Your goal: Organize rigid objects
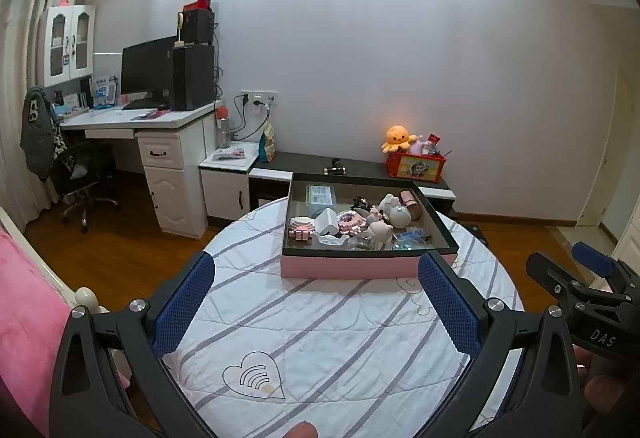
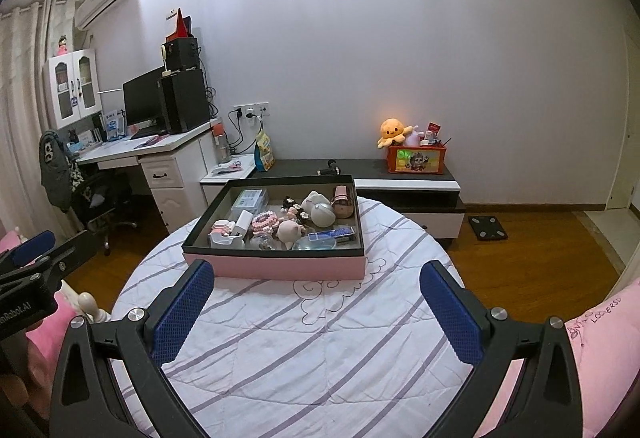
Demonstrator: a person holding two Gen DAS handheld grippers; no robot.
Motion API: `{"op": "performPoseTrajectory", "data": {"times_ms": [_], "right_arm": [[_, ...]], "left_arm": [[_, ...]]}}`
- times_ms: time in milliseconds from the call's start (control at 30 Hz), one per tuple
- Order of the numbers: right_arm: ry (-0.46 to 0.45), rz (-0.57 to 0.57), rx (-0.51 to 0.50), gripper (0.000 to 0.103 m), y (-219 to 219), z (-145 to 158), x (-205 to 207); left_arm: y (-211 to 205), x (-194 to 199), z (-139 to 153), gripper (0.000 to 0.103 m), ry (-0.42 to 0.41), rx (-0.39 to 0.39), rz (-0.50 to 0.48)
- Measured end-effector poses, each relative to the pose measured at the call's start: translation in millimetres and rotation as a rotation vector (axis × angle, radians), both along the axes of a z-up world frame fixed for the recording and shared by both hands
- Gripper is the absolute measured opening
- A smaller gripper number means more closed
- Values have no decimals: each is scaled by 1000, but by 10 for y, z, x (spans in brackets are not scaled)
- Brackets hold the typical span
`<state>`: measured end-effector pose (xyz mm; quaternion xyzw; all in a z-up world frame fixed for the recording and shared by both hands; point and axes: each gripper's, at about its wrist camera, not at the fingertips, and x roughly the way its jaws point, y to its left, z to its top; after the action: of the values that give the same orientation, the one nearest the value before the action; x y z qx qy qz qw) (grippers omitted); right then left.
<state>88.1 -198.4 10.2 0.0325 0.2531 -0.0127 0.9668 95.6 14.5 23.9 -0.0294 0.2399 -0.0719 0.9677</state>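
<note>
The left claw point(image 1: 316, 302), black with blue ribbed pads, hangs with its fingers spread wide apart and empty over the round tabletop point(image 1: 320, 338), which wears a white quilted cover with grey stripes. At the tabletop's far side sits the shallow pink box with a black rim point(image 1: 348, 266), cluttered with small rigid things: a white tape dispenser point(image 2: 230, 236), a pale pig figure point(image 2: 289, 230), a blue card pack point(image 2: 334, 235). The right claw point(image 2: 318, 304) likewise gapes empty, just short of the box.
</note>
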Motion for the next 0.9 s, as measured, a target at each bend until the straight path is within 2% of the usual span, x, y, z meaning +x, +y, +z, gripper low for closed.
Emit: {"op": "performPoseTrajectory", "data": {"times_ms": [900], "right_arm": [[-2,-2,-8,103,-1,38,34]], "left_arm": [[-4,16,27,103,0,9,-2]]}}
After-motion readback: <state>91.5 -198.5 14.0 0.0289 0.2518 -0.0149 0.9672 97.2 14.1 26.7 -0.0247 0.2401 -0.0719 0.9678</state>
